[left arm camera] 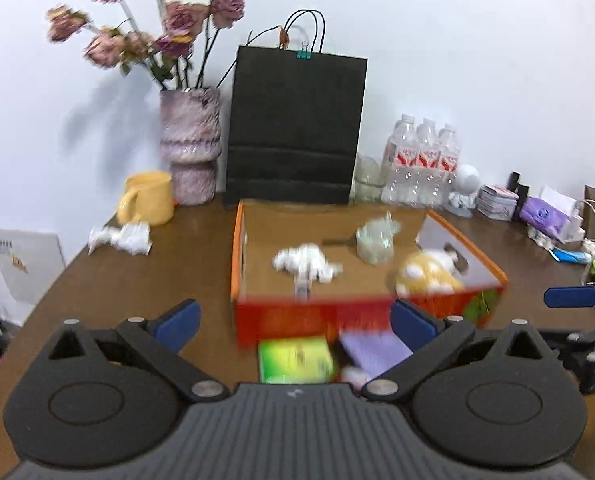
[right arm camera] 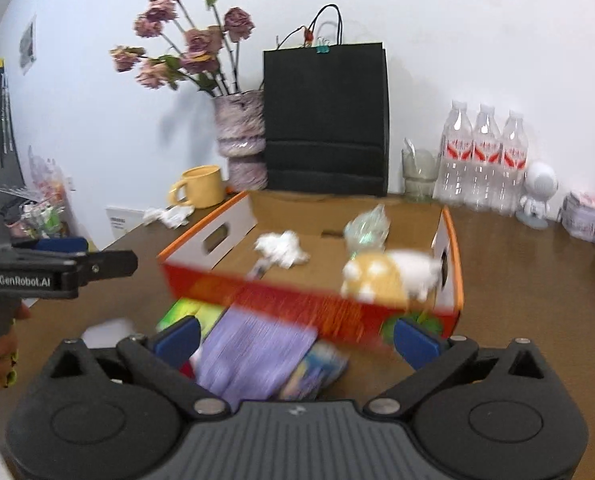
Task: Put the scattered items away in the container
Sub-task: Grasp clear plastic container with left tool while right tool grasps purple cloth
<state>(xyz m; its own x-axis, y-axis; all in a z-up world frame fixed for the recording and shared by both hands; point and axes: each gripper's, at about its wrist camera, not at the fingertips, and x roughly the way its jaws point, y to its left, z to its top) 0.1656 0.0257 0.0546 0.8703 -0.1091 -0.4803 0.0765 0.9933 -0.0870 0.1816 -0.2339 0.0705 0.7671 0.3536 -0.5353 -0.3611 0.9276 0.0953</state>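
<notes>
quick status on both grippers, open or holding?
Left gripper: jaws open, holding nothing.
Right gripper: jaws open, holding nothing.

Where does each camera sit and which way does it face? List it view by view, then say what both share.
Left wrist: rides the left gripper, looking forward over its open blue pads at the orange box; the right gripper pokes in at the right edge.
Right wrist: rides the right gripper, facing the same box from further right; the left gripper enters on the left.
Shared: box, black bag, vase, yellow mug, water bottles, purple packet.
</notes>
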